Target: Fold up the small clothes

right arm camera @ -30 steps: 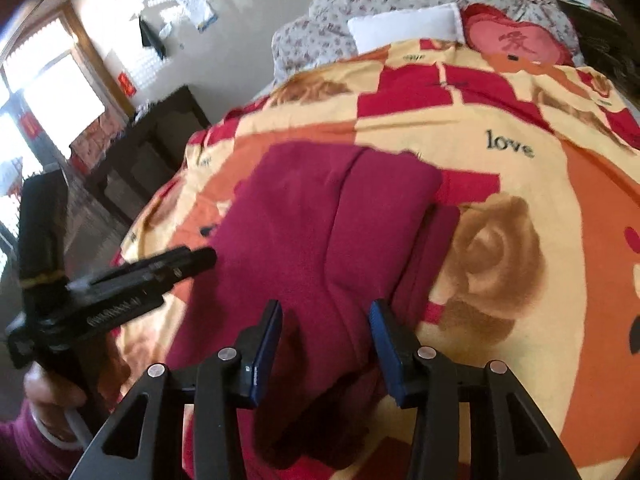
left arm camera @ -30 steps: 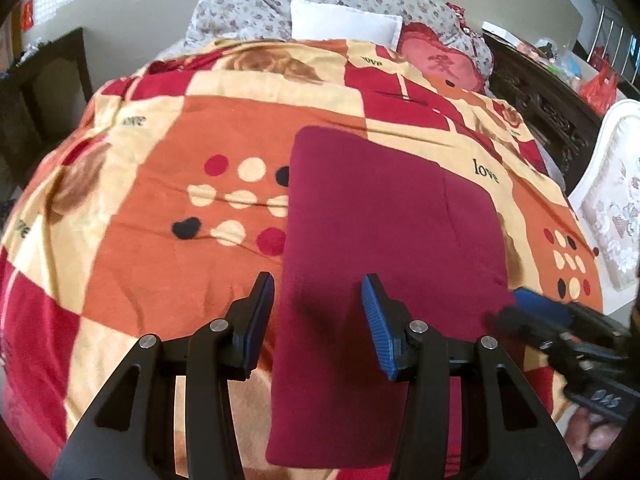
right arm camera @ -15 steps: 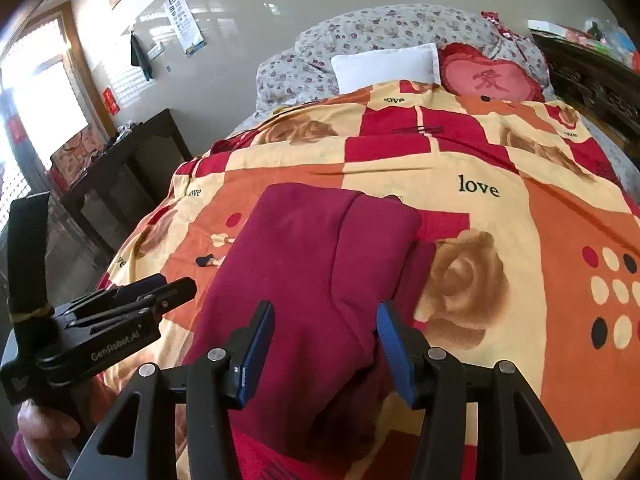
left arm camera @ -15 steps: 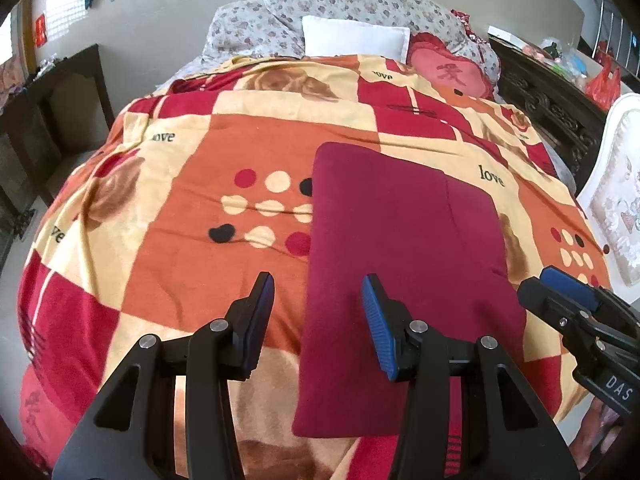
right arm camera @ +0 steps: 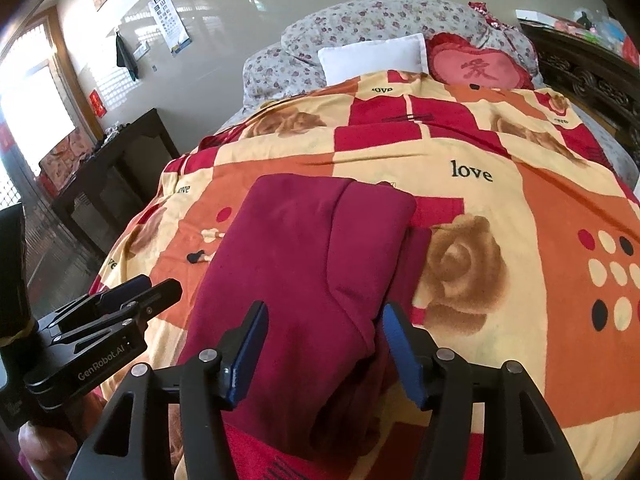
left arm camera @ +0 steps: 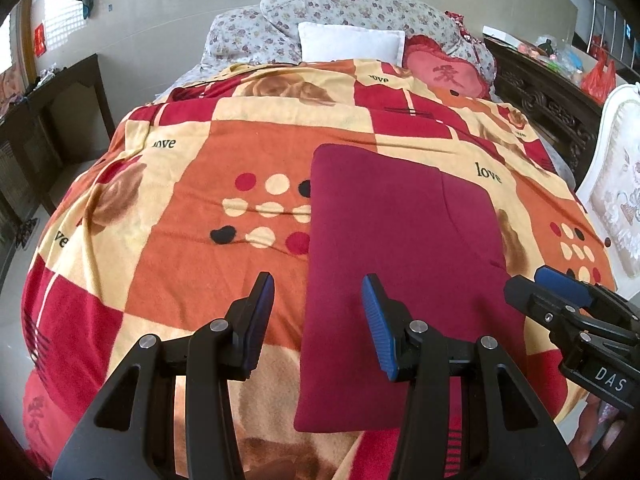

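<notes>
A dark red garment [left arm camera: 396, 264] lies folded into a long rectangle on the patterned bedspread [left arm camera: 192, 208]; it also shows in the right wrist view [right arm camera: 304, 264], with a folded flap along its right side. My left gripper [left arm camera: 318, 320] is open and empty, held above the garment's near left edge. My right gripper [right arm camera: 322, 350] is open and empty, held above the garment's near end. Each gripper shows in the other's view: the right one [left arm camera: 560, 300] at the right, the left one [right arm camera: 120, 300] at the left.
Pillows [left arm camera: 352, 42] and a red heart cushion [left arm camera: 444, 72] lie at the head of the bed. A dark desk [left arm camera: 52, 116] stands to the left, a carved dark cabinet [left arm camera: 548, 100] and a white chair back [left arm camera: 616, 196] to the right.
Both grippers have pulled back and up from the garment, so more of the bed shows. The right gripper's jaws have opened wider. The garment has not moved.
</notes>
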The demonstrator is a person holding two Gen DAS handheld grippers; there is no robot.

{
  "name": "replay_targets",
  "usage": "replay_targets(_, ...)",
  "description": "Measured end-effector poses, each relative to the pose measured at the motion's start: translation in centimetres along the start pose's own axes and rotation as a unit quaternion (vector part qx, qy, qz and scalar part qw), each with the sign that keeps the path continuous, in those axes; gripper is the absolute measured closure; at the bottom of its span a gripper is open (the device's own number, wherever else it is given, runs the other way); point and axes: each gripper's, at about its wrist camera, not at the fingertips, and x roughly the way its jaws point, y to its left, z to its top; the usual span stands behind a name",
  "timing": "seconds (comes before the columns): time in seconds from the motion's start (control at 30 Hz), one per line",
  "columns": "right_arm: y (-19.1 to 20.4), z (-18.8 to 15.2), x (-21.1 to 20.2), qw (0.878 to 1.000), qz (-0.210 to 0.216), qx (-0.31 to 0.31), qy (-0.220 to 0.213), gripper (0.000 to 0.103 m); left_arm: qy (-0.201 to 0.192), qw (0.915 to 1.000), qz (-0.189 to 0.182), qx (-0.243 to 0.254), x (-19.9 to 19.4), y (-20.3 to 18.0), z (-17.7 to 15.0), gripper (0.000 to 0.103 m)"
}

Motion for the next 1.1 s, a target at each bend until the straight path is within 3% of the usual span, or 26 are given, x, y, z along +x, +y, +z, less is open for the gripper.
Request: replay_targets(1.1,0.0,-0.5,1.4,1.000,0.002,0.004,0.022,0.041,0.004,1.0000,0.005,0.006,0.5,-0.3,-0.4,0.058)
